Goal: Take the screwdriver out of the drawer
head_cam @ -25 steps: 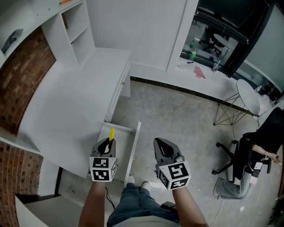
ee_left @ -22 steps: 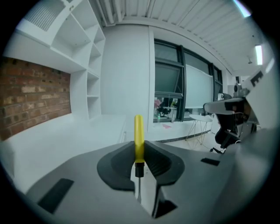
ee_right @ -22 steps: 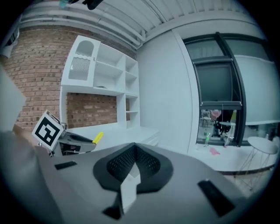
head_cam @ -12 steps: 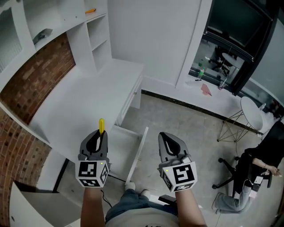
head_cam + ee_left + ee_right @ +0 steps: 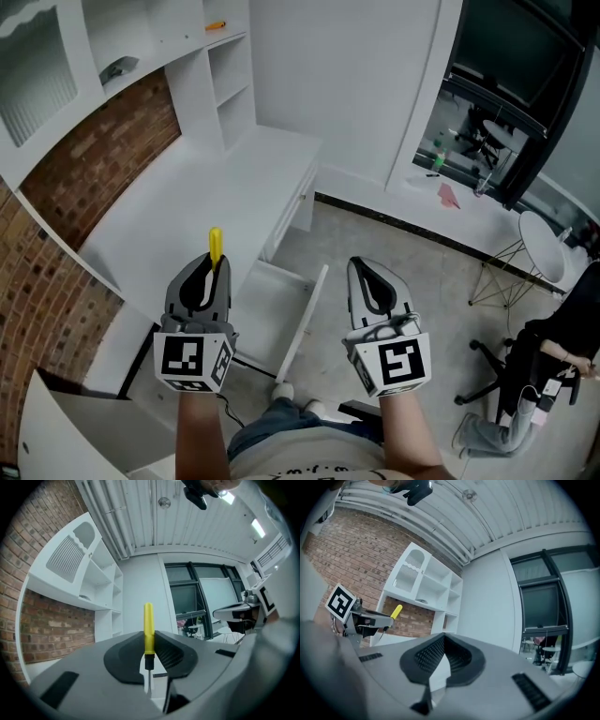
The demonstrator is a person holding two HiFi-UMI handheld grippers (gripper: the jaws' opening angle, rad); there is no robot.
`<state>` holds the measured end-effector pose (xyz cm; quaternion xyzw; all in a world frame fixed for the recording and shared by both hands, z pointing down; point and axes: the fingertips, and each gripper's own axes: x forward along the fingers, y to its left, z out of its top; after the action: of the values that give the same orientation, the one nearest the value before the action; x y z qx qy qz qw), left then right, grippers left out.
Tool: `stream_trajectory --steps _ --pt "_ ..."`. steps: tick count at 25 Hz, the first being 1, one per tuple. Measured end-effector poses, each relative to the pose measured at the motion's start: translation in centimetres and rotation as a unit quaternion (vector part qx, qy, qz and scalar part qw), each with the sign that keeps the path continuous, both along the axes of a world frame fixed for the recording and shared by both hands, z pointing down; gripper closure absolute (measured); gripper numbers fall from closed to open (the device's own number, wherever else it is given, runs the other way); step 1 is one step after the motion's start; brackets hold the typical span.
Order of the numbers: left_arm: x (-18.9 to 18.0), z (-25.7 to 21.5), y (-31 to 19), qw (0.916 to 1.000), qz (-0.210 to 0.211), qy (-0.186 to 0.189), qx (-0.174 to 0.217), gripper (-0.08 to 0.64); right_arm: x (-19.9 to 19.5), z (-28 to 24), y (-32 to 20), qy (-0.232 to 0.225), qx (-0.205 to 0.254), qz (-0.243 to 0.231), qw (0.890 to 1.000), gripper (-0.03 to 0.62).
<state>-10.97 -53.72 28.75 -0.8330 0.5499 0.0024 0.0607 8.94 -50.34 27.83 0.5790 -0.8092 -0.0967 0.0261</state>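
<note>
Head view: left hand-held gripper (image 5: 210, 264) holds the screwdriver (image 5: 215, 244), its yellow handle sticking out beyond the tips, above the open drawer (image 5: 281, 309) beside the white surface (image 5: 187, 216). Left gripper view: jaws part-closed, clamped on the handle's lower end. Right gripper view: right hand-held gripper (image 5: 439, 665) has its jaws together, nothing between.

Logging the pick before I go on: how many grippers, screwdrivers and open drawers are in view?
Grippers: 2, left gripper and right gripper
Screwdriver: 1, clamped in the left gripper
Open drawer: 1
Total: 4
</note>
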Motion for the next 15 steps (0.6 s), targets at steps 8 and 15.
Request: stream_trajectory --steps 8,15 --pt "-0.1 -2.2 0.6 0.9995 0.008 0.001 0.032 0.486 -0.3 -1.1 -0.1 0.0 0.011 -0.01 1.0 0.584" --pt "0.0 -2.7 0.3 0.999 0.024 0.015 0.035 0.486 -0.1 -1.9 -0.4 0.007 0.028 -0.003 1.0 0.584"
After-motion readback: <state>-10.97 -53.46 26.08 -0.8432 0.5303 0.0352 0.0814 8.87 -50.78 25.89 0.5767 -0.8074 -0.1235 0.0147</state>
